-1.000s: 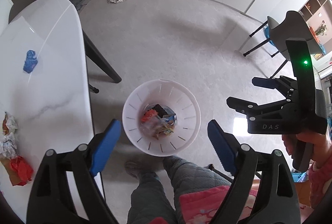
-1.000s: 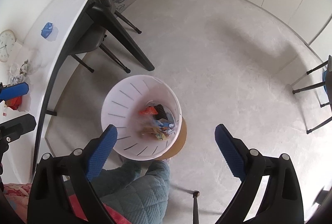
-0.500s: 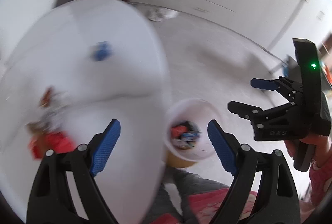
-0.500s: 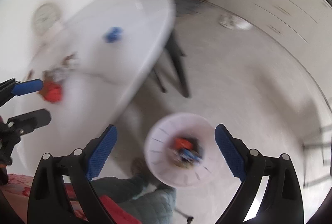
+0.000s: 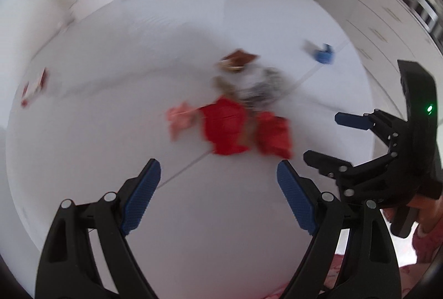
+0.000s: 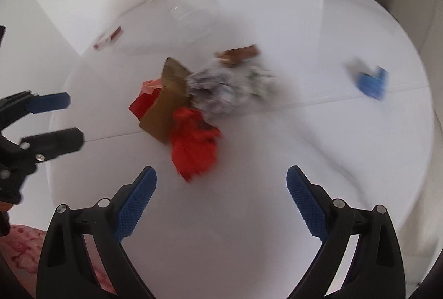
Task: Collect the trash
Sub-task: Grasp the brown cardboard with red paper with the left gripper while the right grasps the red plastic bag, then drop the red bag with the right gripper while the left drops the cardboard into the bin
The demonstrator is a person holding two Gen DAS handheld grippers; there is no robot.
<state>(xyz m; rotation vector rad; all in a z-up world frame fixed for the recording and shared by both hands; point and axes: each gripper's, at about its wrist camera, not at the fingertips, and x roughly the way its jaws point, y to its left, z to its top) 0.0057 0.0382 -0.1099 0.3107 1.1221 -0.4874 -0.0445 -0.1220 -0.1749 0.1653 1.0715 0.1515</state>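
Left gripper and right gripper: you are carrying both with jaws apart, nothing between pads. You are swinging them away from white bin, which was below a second ago and is now out of view, onto white table. Meaning: drop done, next pickup starting. Trash pile lying mid-table ahead of both grippers: red wrappers, crumpled foil, brown card. Blue scrap sitting well apart; small red-white pack near far edge. View blurring.

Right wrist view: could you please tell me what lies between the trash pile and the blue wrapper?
Only bare white table separates trash pile and blue wrapper.
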